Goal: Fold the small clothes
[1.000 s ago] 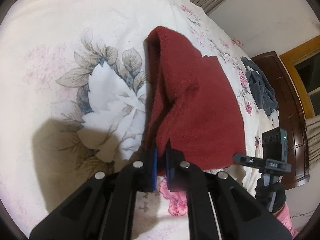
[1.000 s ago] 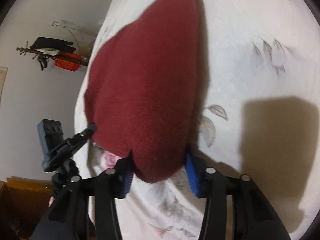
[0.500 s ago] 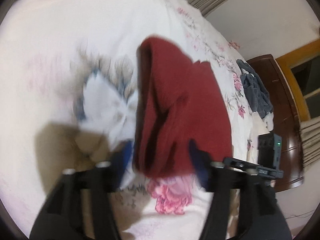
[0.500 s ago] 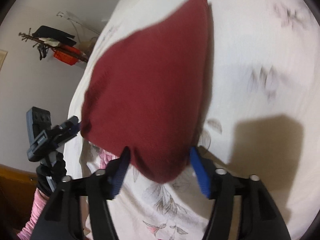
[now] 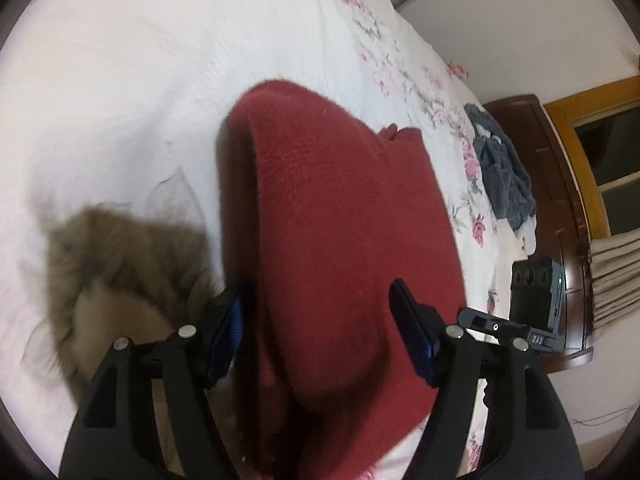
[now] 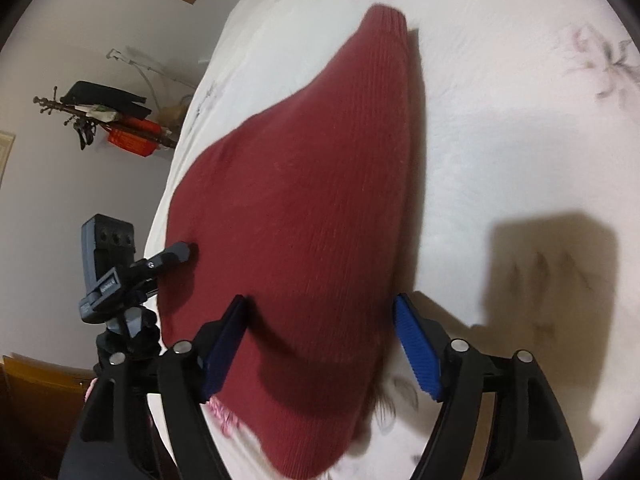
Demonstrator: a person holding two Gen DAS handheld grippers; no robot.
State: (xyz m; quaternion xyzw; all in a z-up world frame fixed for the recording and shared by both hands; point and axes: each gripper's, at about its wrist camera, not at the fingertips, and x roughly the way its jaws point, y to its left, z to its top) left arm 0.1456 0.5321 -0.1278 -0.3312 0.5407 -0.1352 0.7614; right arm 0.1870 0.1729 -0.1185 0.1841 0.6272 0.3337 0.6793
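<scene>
White floral bedding (image 5: 120,80) covers the bed that fills both views, with a wall and a dark wooden headboard (image 5: 560,184) beyond it. On this bedding lies the red knitted garment (image 5: 340,240), already doubled over, with a rounded fold at its far end and a second layer showing along its left edge in the left wrist view. Its long axis runs straight away from both tools, from just under the fingers out toward the middle of the bed; in the right wrist view it tapers to a ribbed end (image 6: 386,24) farthest from the camera.

The left gripper (image 5: 320,336) stands wide open, its blue pads on either side of the near end of the cloth and gripping nothing. The right gripper (image 6: 320,344) is likewise spread wide, straddling its own stretch of the near edge with nothing pinched. Neither is clearly the nearer; both sit at the same near end, so I judge that a further fold would carry this edge forward along the long axis toward the far end, or the garment would be left as it lies.

Farther off, a grey crumpled garment (image 5: 504,176) rests near the headboard, well apart from the red one.
</scene>
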